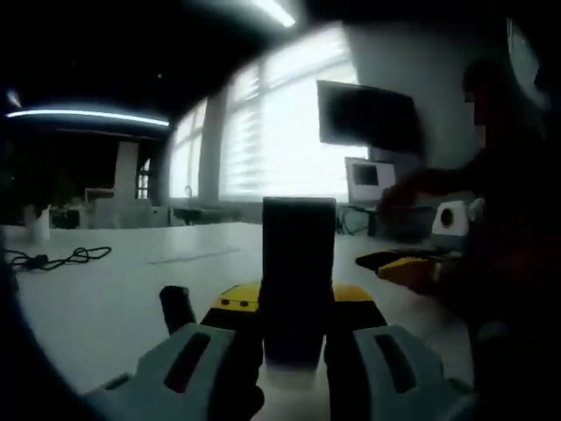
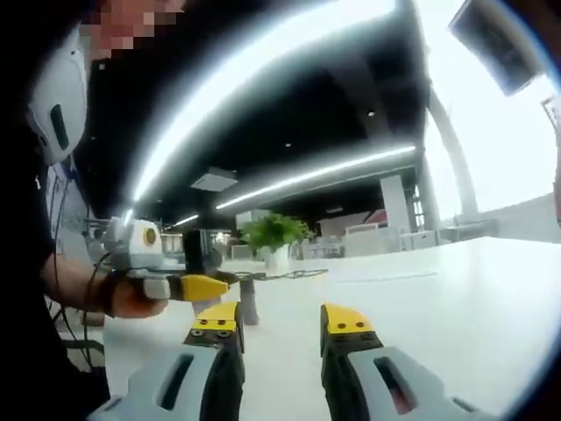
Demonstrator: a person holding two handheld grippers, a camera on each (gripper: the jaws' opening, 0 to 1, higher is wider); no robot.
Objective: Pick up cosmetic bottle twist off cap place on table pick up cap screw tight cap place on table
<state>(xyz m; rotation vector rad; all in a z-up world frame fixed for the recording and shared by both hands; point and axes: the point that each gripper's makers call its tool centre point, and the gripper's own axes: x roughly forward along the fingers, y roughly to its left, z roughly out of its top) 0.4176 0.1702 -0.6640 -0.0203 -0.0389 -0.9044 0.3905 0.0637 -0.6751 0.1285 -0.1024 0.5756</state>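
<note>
While my left gripper (image 1: 294, 360) clamps the cosmetic bottle (image 1: 298, 281) upright between its jaws, my right gripper (image 2: 280, 338) stands open with nothing between its yellow tips. Right gripper view: left gripper at 9 o'clock, held in a hand (image 2: 131, 298), bottle a dark upright shape in it, above the white table (image 2: 456, 298). Left gripper view: bottle tall, dark, rectangular; cap indistinct. Cable (image 1: 53, 259) at 9 o'clock on table; plant (image 2: 273, 232) beyond.
</note>
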